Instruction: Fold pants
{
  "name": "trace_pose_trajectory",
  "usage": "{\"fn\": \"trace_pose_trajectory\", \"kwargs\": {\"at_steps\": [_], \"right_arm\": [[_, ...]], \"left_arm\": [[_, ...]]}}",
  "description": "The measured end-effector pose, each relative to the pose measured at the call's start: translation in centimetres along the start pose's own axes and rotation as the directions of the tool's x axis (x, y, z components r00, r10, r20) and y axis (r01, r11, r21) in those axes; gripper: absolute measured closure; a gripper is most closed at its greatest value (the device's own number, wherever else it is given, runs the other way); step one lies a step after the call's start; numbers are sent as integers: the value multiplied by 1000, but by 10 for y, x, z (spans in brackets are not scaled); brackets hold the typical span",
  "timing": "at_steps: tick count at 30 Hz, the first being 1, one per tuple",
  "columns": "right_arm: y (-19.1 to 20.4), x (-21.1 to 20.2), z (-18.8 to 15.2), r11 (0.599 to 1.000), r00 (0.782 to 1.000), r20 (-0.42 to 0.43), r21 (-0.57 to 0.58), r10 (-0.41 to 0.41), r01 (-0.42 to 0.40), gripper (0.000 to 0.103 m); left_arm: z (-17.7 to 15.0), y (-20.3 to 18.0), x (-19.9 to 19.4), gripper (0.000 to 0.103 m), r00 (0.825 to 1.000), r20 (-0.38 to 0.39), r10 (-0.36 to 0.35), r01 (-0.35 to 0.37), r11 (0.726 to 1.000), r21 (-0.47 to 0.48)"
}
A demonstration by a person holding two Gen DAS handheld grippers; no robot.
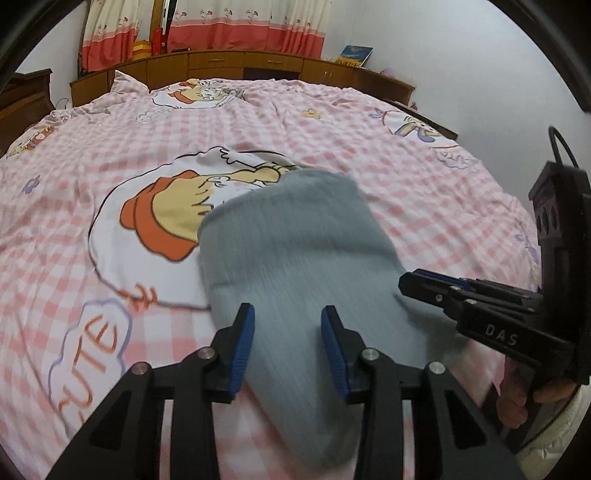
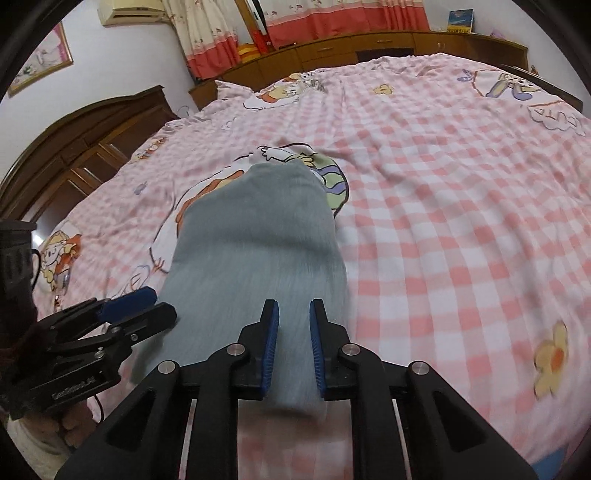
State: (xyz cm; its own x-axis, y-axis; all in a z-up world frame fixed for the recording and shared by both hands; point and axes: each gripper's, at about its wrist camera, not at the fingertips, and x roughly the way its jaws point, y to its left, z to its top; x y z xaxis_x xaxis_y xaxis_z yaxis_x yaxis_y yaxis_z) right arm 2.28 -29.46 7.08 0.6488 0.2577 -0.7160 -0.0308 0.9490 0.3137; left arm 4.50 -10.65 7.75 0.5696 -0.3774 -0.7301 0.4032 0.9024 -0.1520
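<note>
The grey-blue pants (image 1: 295,251) lie folded into a long narrow strip on the pink checked bedspread (image 1: 332,122), running away from me; they also show in the right wrist view (image 2: 255,240). My left gripper (image 1: 288,347) hovers over the near end of the strip with its jaws open and nothing between them. My right gripper (image 2: 293,343) is over the near end too, jaws apart with a narrower gap, holding nothing. Each gripper shows from the side in the other's view, the right one (image 1: 424,286) and the left one (image 2: 147,306).
The bed fills both views, with cartoon prints on the cover. A wooden headboard (image 2: 85,140) stands at the left. Low wooden cabinets (image 1: 243,64) and red-and-cream curtains (image 1: 207,26) run along the far wall. A book (image 1: 355,55) stands on the cabinets.
</note>
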Motion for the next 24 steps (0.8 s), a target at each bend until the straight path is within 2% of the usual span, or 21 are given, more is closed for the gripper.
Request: {"fn": "trace_pose_trajectory", "kwargs": {"at_steps": [2, 7, 11, 12, 13, 14, 15, 19, 22, 24], "right_arm": [[-2, -4, -6, 1000, 1000, 8, 9, 12, -12, 79], [-8, 10, -26, 1000, 998, -52, -10, -20, 19, 79], [-12, 1, -26, 1000, 999, -37, 7, 1, -1, 76], [-14, -2, -24, 1000, 1000, -27, 26, 14, -14, 64], [-17, -4, -20, 998, 1000, -11, 51, 25, -25, 58], [-19, -6, -16, 996, 1000, 10, 78, 30, -30, 46], [-21, -6, -14, 995, 999, 24, 93, 31, -33, 44], [-22, 15, -1, 995, 999, 11, 97, 37, -38, 44], [-25, 43, -1, 988, 996, -53, 137, 72, -65, 44], [-25, 52, -3, 983, 994, -22, 148, 110, -106, 44]], "left_arm": [[-6, -2, -6, 59, 1000, -11, 0, 0, 1000, -2], [-25, -2, -4, 55, 999, -54, 6, -7, 1000, -29], [-42, 7, -1, 54, 993, -100, -61, 49, 992, -112], [-43, 8, -2, 54, 993, -99, -66, 54, 991, -122], [-43, 10, -4, 52, 993, -96, -68, 56, 990, -128], [-42, 11, -7, 51, 994, -91, -66, 54, 990, -129], [-40, 11, -9, 51, 995, -82, -63, 52, 991, -125], [-23, 11, -6, 45, 998, -68, -17, 8, 993, -117], [-14, 14, 7, 42, 998, -65, -27, 18, 991, -134], [-12, 18, 17, 41, 996, -70, -46, 34, 986, -162]]}}
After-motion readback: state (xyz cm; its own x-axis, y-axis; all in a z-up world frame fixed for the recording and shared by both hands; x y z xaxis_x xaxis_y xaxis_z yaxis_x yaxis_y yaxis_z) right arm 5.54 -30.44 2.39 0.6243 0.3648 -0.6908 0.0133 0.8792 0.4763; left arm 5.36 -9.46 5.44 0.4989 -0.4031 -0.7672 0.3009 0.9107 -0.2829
